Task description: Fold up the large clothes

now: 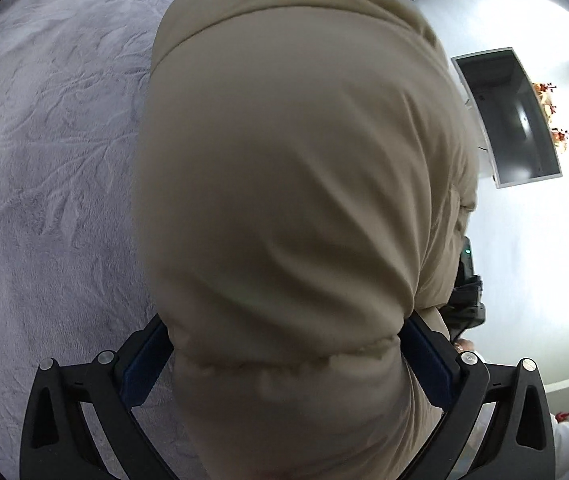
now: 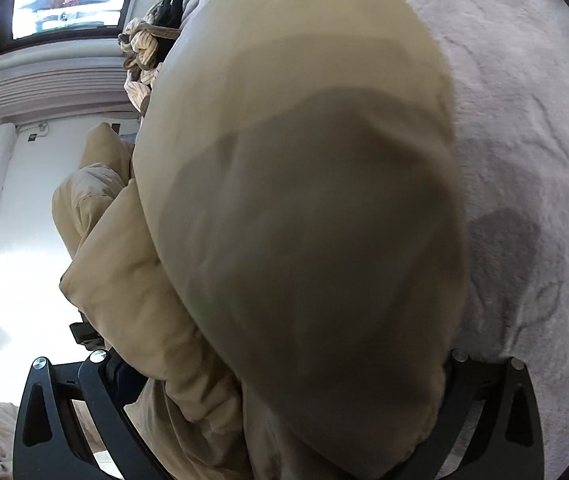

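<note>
A large beige padded jacket [image 1: 296, 184] fills the middle of the left wrist view and hangs above a grey plush blanket [image 1: 52, 152]. My left gripper [image 1: 284, 344] is shut on a thick puffy fold of it, with a seam bunched between the blue pads [image 1: 144, 364]. In the right wrist view the same jacket [image 2: 304, 220] bulges over the lens. My right gripper [image 2: 280, 376] is shut on another part of it; its fingertips are hidden by the fabric. A sleeve or side panel [image 2: 124, 260] hangs to the left.
The grey blanket [image 2: 524, 160] lies under the jacket. A pile of striped and dark clothes [image 2: 152, 40] sits at the bed's far end. A wall television [image 1: 512, 116], a bright screen [image 2: 68, 0] and white walls surround the bed. The other gripper's body [image 1: 468, 292] shows behind the jacket.
</note>
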Action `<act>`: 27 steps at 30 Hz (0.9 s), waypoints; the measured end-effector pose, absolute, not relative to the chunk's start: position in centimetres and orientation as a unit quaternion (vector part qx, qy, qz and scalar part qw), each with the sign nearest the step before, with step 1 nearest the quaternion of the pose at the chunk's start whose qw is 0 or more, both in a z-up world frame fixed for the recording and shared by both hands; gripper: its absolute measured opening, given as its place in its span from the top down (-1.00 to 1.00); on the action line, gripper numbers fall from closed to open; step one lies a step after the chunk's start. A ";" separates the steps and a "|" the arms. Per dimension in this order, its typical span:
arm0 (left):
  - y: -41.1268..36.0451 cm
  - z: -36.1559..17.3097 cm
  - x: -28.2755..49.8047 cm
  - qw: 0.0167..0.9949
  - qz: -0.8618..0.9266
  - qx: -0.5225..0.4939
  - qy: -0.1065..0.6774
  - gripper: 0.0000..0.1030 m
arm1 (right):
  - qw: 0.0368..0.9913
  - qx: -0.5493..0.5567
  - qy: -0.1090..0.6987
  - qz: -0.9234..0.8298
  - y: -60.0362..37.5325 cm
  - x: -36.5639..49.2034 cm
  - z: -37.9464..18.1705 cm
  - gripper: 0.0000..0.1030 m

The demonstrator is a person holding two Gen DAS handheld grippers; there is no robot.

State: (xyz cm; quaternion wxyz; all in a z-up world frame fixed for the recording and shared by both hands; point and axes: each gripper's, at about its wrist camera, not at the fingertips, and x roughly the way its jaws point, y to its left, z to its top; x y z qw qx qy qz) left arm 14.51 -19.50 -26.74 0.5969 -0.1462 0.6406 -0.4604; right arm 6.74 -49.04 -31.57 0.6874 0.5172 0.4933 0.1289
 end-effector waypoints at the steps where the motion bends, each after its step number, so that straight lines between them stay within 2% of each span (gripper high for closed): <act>1: -20.0 -26.7 14.4 0.598 -0.459 -0.146 0.641 -1.00 | 0.687 0.519 0.493 0.127 -49.0 6.7 -31.6 -1.00; 4: -20.3 -26.4 14.2 0.598 -0.465 -0.140 0.638 -0.97 | 0.682 0.530 0.489 0.120 -48.8 5.9 -31.1 -0.91; 8: -20.0 -25.7 14.2 0.596 -0.473 -0.155 0.630 -0.84 | 0.682 0.549 0.469 0.118 -48.5 4.8 -29.9 -0.40; 11: -19.5 -24.6 14.1 0.592 -0.484 -0.160 0.624 -0.81 | 0.682 0.561 0.454 0.119 -48.0 3.6 -28.5 -0.19; 14: -18.5 -23.0 14.2 0.590 -0.495 -0.168 0.615 -0.81 | 0.687 0.561 0.447 0.121 -47.3 2.5 -26.8 -0.11; 21: -12.1 -19.8 17.0 0.604 -0.486 -0.206 0.597 -0.81 | 0.699 0.547 0.436 0.149 -44.4 3.1 -22.4 -0.10; 27: -3.8 -16.5 23.8 0.649 -0.460 -0.223 0.564 -0.81 | 0.706 0.526 0.429 0.201 -39.1 8.4 -20.3 -0.10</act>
